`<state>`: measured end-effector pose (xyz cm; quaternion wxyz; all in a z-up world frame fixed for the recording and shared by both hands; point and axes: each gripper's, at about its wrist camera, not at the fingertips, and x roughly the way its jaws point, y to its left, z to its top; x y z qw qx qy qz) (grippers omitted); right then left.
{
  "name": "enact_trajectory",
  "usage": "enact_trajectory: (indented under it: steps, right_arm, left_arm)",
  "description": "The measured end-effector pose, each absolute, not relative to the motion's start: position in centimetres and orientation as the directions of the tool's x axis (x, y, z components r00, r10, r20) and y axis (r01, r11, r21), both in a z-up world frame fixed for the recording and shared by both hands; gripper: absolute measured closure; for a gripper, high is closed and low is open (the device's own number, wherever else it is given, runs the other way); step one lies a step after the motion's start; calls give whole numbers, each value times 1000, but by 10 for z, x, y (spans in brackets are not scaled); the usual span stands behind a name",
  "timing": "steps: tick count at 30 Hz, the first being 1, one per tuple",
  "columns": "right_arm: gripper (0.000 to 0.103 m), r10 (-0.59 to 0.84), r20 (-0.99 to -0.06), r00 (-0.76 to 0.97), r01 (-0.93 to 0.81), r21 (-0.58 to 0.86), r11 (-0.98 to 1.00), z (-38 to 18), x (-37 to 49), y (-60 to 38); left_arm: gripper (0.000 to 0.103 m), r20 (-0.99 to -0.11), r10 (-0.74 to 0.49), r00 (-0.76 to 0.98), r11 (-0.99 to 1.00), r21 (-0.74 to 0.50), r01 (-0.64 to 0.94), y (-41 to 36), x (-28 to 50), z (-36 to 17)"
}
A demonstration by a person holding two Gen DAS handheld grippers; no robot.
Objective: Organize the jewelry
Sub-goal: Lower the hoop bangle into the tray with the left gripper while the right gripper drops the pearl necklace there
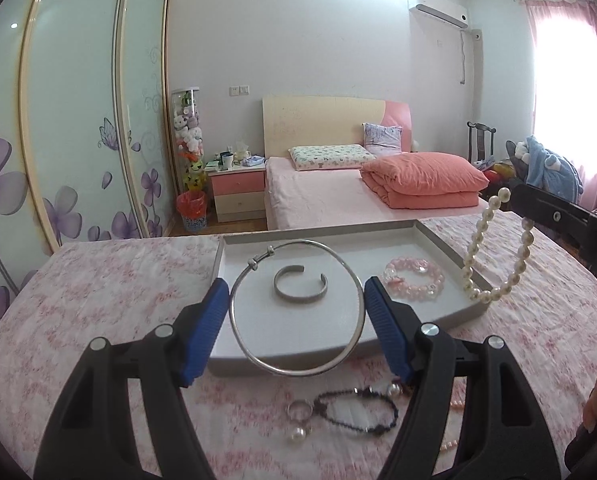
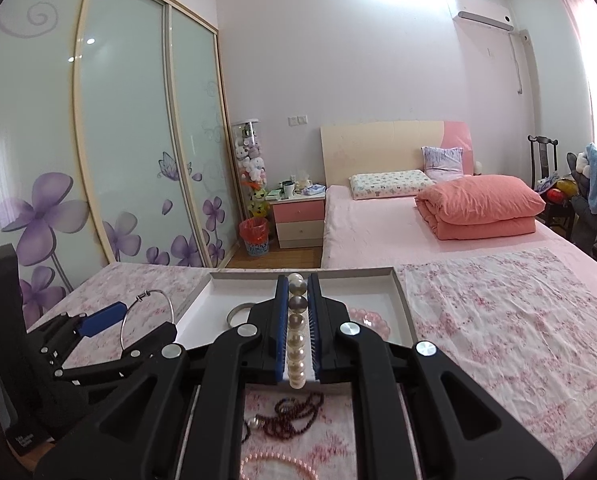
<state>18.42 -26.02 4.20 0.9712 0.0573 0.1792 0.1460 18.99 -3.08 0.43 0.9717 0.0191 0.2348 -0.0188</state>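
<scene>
You face a white-walled bedroom. Sliding wardrobe doors with purple flower prints run along the left. At the far wall stands a bed with a folded coral quilt, a pink nightstand to its left, an air conditioner high up. Bright daylight pours through pink curtains on the right.

Cuff left of bead bracelet, probably both in tray

Bright daylight, fisheye views.
Window blown out at right; ceiling glare top centre; edges bent and vignetted black; nearest jewelry slightly blurred.
</scene>
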Motion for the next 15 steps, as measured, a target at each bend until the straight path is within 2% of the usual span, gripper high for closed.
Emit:
enact_trajectory:
  steps: [8,15]
  right_arm:
    - [93,291,-352,890,-241,179,954,33,224,-255]
    - [93,307,-423,852,-229,226,947,11,264,-250]
  left_arm:
    - [35,-470,-10,882,999,43,34,-31,233,-8]
    - [35,-536,-13,844,999,19,27,-29,271,-26]
